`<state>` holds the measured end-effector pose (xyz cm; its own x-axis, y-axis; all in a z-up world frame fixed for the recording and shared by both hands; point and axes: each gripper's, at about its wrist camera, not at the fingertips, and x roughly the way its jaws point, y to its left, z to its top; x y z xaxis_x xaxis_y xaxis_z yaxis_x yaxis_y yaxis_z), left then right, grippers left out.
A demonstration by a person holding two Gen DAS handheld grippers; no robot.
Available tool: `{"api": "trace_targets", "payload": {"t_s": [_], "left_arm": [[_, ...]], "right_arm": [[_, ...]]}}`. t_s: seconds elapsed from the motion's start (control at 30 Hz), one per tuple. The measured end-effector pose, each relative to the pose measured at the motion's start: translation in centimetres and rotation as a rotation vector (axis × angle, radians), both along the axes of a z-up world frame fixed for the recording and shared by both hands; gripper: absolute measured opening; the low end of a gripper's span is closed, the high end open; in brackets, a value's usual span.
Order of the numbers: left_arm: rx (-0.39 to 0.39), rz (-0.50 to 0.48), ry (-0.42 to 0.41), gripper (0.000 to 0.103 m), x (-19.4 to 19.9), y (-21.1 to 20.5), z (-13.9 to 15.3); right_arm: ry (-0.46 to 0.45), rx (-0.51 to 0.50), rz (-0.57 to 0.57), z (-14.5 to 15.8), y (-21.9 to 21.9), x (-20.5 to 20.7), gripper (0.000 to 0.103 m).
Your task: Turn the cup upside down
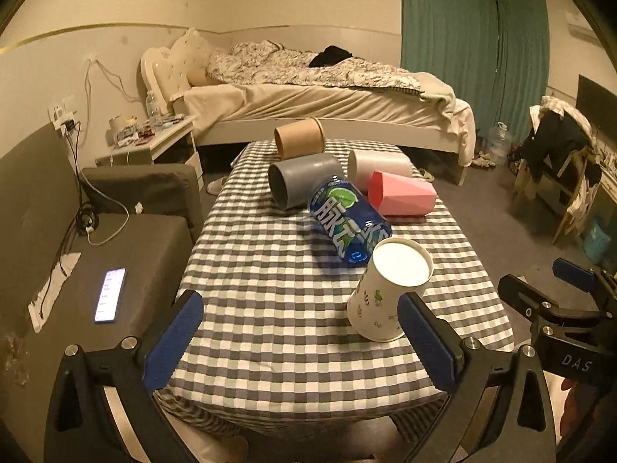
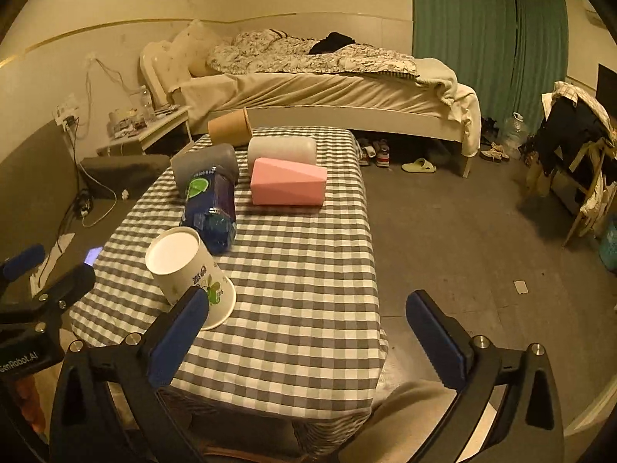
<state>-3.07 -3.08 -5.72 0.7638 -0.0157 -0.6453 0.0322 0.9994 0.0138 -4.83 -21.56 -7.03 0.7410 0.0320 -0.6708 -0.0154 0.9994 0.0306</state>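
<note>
A: Your left gripper (image 1: 300,341) has its blue pads spread wide with nothing between them; the right-hand pad sits just beside the white paper cup (image 1: 387,289), though I cannot tell if it touches.

B: And your right gripper (image 2: 308,341)?

A: Spread just as wide and empty, hanging over the near edge of the checked table (image 2: 300,270), with the cup off beside its left finger.

B: Where does the cup stand?

A: Near the front of the table, mouth down and base up, so you seem to have the flip done. Just behind it the blue bottle (image 1: 349,222) lies on its side, then the grey cup (image 1: 302,183), pink cup (image 1: 401,195), white cup (image 1: 380,164) and brown cup (image 1: 300,138), all lying down, likely awaiting their turn.
</note>
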Motion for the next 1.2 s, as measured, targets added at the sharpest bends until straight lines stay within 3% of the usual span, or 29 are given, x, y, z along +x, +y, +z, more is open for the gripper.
{"api": "trace_targets", "payload": {"t_s": [0.4,1.2], "left_arm": [[-0.042,0.029,0.011,0.103,0.3,1.4,-0.3],[-0.036,0.029,0.004,0.103,0.1,1.5,-0.3]], "right_arm": [[0.006,-0.033,0.034,0.0,1.9,0.7,0.103],[0.012,-0.051,0.043,0.1,2.7,0.8,0.103]]}}
